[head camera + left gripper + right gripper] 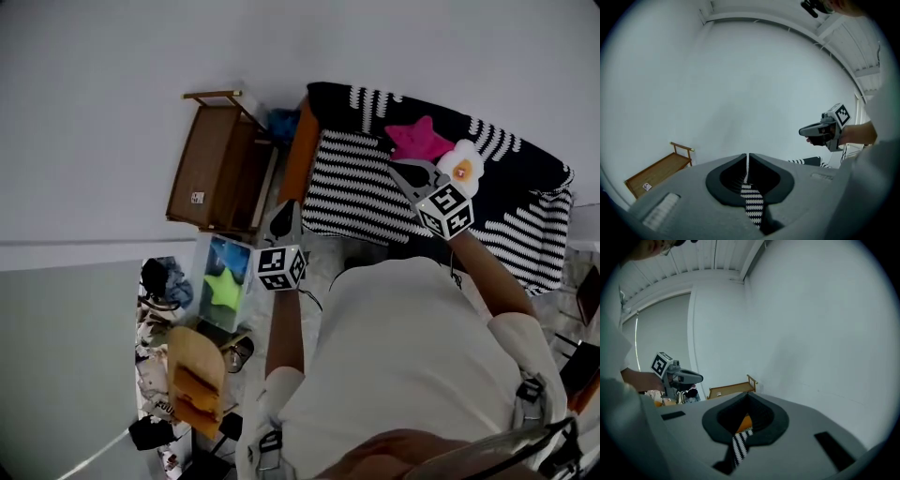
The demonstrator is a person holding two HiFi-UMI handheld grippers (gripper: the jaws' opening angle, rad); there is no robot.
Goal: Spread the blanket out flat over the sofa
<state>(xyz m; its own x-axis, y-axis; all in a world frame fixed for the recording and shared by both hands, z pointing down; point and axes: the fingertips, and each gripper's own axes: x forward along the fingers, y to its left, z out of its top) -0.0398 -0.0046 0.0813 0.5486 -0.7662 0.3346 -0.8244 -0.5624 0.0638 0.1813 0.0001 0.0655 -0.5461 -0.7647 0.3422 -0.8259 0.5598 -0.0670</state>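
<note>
wall (112,94): plain white | wooden cart (217,169): against wall | ceiling (708,258): white panelled

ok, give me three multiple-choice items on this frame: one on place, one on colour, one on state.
1. Where does the wooden trolley stand?
A. beside one end of the sofa
B. on top of the sofa
C. behind the person

2. What colour is the star cushion lying on the blanket?
A. blue
B. pink
C. white

3. How do the jaws of the left gripper stand?
A. wide open, empty
B. shut on a cushion
C. shut on the blanket

Key:
1 A: the head view shows it next to the orange sofa arm.
2 B: it is pink against the black stripes.
3 C: the left gripper view shows striped fabric pinched between closed jaws.
</note>
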